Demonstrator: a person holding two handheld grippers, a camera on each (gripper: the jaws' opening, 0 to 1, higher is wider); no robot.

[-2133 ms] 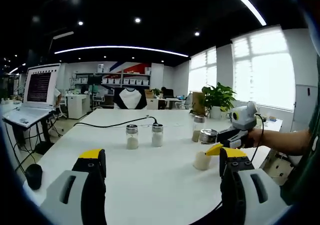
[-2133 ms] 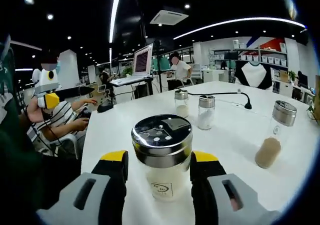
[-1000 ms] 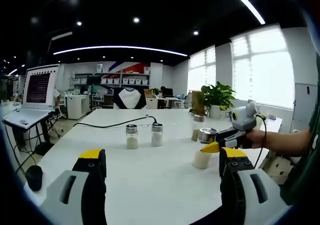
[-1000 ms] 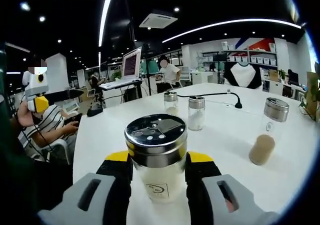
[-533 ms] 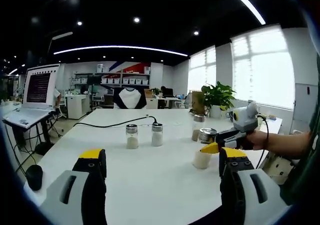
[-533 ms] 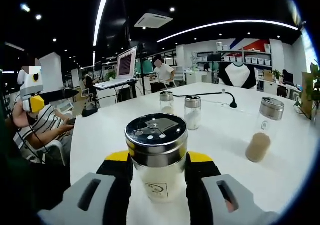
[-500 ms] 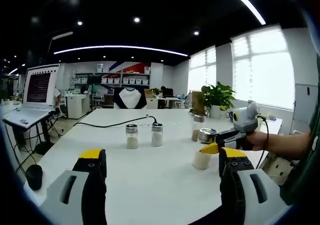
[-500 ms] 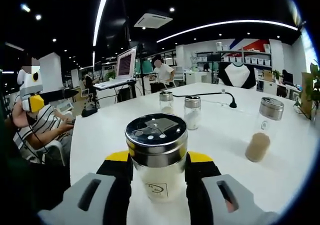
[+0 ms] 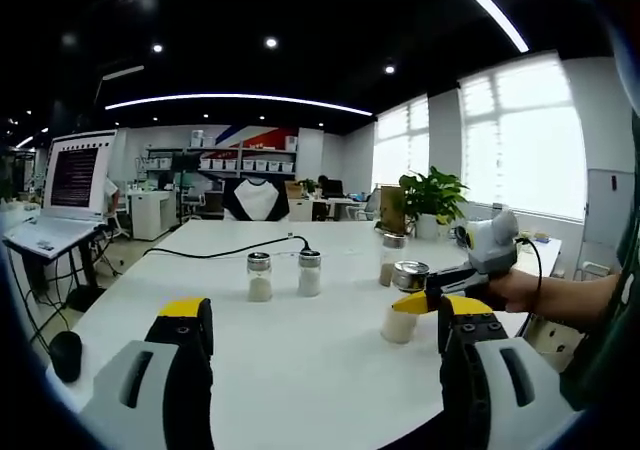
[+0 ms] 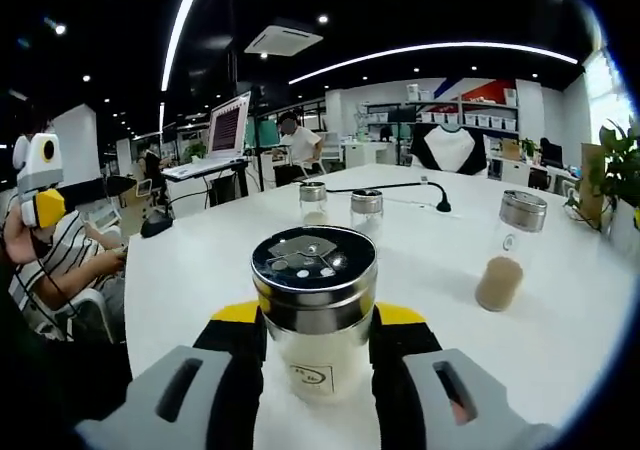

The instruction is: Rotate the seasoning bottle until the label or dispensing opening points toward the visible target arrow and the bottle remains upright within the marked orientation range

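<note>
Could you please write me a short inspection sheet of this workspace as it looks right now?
Surface: white table, bare around the bottles; no target arrow or orientation marks seen.
Job's things: seasoning bottle with metal shaker lid, pale contents, upright, small label facing the right gripper view.
Clutter: two small shakers side by side; a taller bottle of brown powder standing apart.
Grippers: right gripper shut on the seasoning bottle, jaws against both its sides; left gripper open, holding nothing.
Cables: black cable lying across the table behind the shakers.
Surroundings: open office; laptop on a stand, potted plant, bright windows, seated people in the background.
</note>
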